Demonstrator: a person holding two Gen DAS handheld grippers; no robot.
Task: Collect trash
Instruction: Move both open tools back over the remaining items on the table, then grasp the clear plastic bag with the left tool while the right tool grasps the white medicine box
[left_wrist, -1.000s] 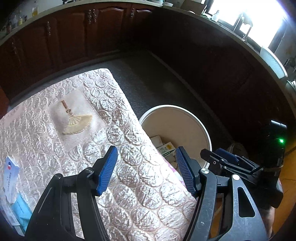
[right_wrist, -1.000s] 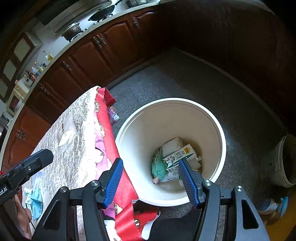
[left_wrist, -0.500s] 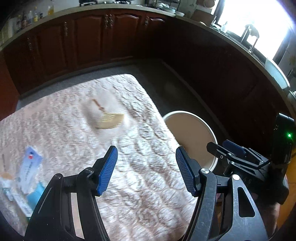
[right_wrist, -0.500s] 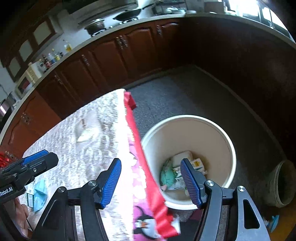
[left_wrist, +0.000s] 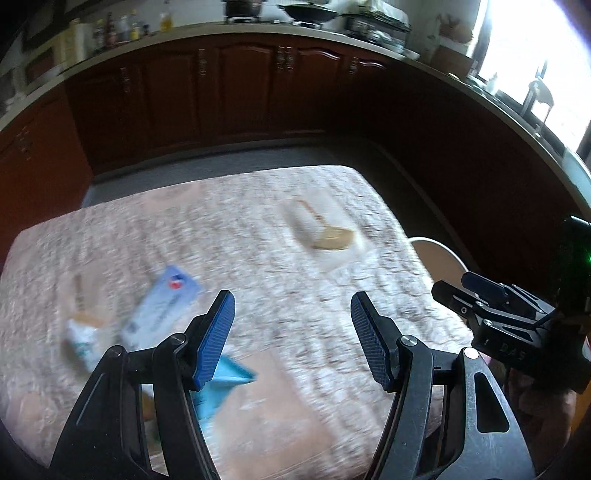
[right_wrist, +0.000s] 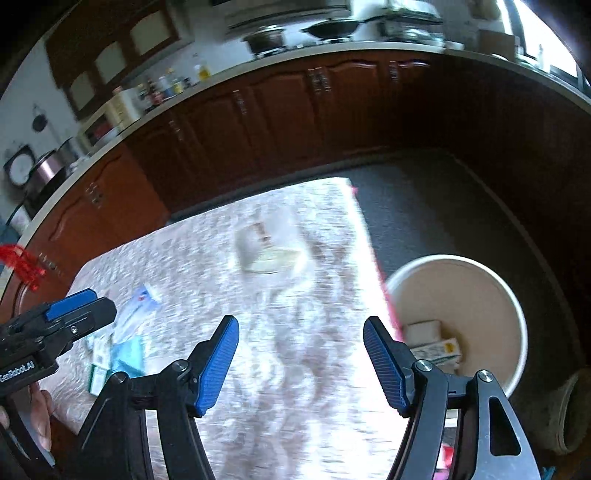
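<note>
Trash lies on the left part of the cloth-covered table (left_wrist: 258, 229): a pale blue box (left_wrist: 162, 306), a white and green packet (left_wrist: 83, 339) and a cyan wrapper (left_wrist: 218, 391). They show blurred in the right wrist view (right_wrist: 125, 347). The white bin (right_wrist: 480, 295) stands on the floor right of the table, with cartons (right_wrist: 436, 343) inside. My left gripper (left_wrist: 291, 339) is open and empty above the table, right of the trash. My right gripper (right_wrist: 301, 362) is open and empty above the table's right side.
A tan fan motif (left_wrist: 328, 236) marks the cloth. Dark wooden cabinets (left_wrist: 240, 92) ring the grey floor (right_wrist: 443, 206). A second, dirty pot (right_wrist: 572, 410) stands on the floor right of the bin. A red cloth edge (right_wrist: 373, 258) hangs beside the bin.
Both grippers swung left and tilted up, away from the bin and over the table. The trash on the left has come further into view. Both stayed open and empty.
</note>
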